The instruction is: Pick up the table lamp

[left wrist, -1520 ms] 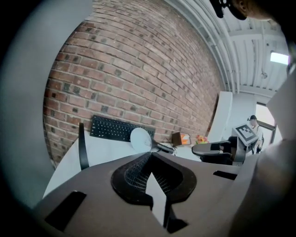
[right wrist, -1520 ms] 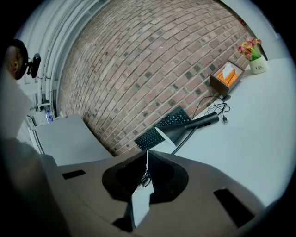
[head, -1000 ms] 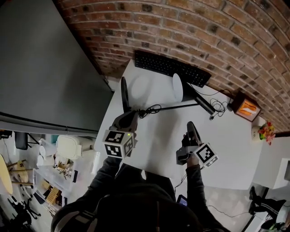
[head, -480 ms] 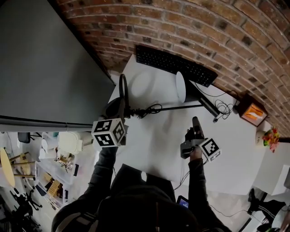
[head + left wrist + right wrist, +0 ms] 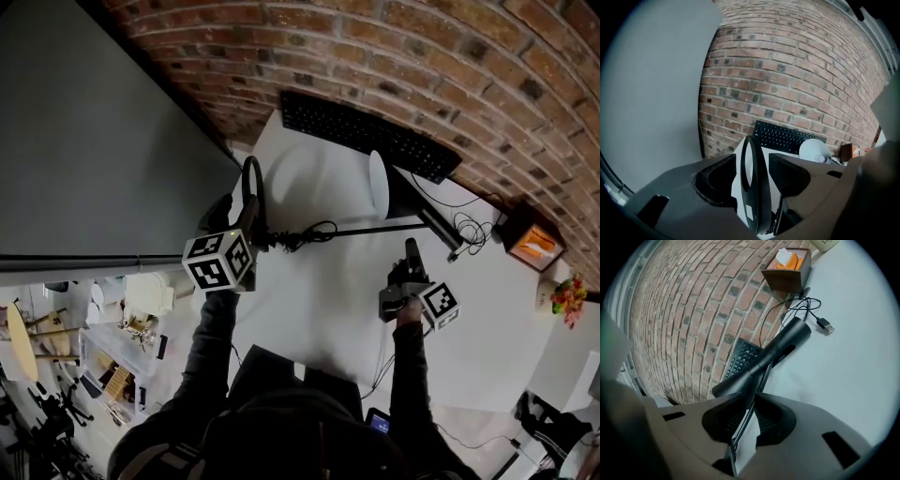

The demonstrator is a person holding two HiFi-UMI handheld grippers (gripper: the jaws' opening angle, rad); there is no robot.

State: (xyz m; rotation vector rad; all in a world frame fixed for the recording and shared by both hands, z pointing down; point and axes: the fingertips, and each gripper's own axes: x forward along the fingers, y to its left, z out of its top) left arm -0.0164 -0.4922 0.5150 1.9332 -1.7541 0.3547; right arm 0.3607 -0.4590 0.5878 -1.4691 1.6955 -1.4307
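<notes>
Lamp (image 5: 356,228) lies sideways on the tabletop (image 5: 319,309) — right tool (image 5: 410,246) clamps its rod (image 5: 758,380), seemingly to steady it; left tool (image 5: 757,164) is opening its jaws astride the ring base (image 5: 762,187).

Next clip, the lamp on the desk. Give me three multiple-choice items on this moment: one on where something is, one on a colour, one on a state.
1. Where is the keyboard?
A. at the far edge of the table, by the brick wall
B. on the floor
C. on the person's lap

2. What colour is the lamp's ring?
A. white
B. black
C. red

3. What stands between the jaws of the left gripper?
A. nothing
B. a cable plug
C. the lamp's ring

Key: 1 A, the keyboard lies along the table edge under the bricks. 2 B, the ring is black all round. 3 C, the jaws are opening with the ring between them and a gap on each side.
</notes>
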